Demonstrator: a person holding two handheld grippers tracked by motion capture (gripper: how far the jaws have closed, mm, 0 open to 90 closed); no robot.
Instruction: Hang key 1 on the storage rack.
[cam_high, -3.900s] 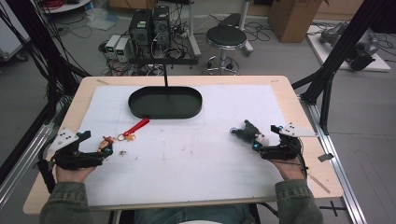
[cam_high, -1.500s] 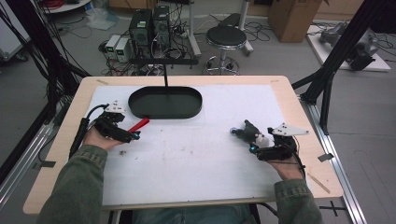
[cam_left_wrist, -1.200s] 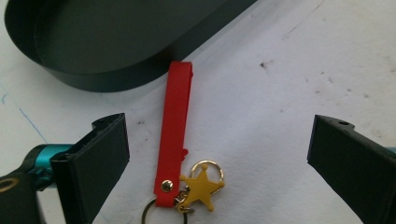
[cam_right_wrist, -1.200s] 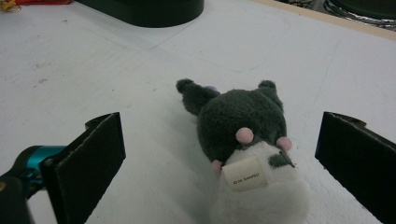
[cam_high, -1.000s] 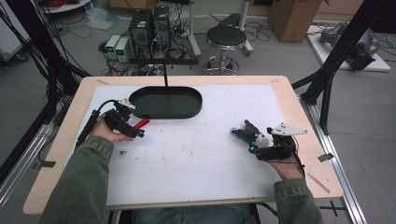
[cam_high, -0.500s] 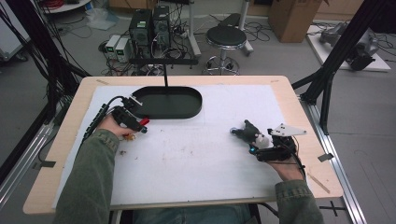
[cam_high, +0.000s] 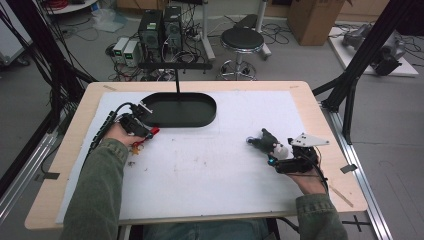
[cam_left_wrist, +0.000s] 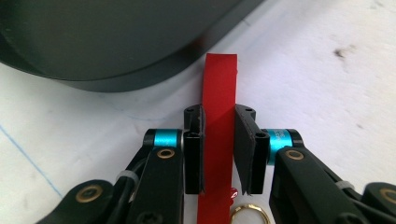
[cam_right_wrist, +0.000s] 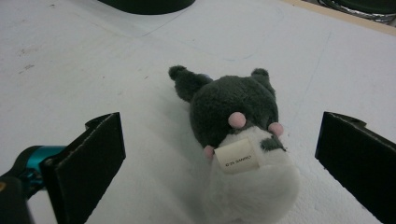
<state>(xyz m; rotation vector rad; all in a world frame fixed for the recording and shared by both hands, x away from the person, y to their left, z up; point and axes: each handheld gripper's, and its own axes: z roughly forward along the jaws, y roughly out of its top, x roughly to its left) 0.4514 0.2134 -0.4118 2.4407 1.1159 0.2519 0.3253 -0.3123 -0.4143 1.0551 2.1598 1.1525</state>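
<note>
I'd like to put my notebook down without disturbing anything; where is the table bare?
The widest bare patch is the white sheet between the left gripper and the plush toy. The far right corner beyond the black tray is bare too. It is crowded at the tray's near left end, where the red strap lies.

Left tongs (cam_left_wrist: 218, 154) clamped; right tongs (cam_right_wrist: 224, 163) agape.

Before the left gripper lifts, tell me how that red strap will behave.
The red strap looks thin and flat, so it will probably droop and swing rather than stay stiff. It looks light; the gold ring at its near end may dangle. The left gripper has just been closing on its edges, so it might buckle or slip.
</note>
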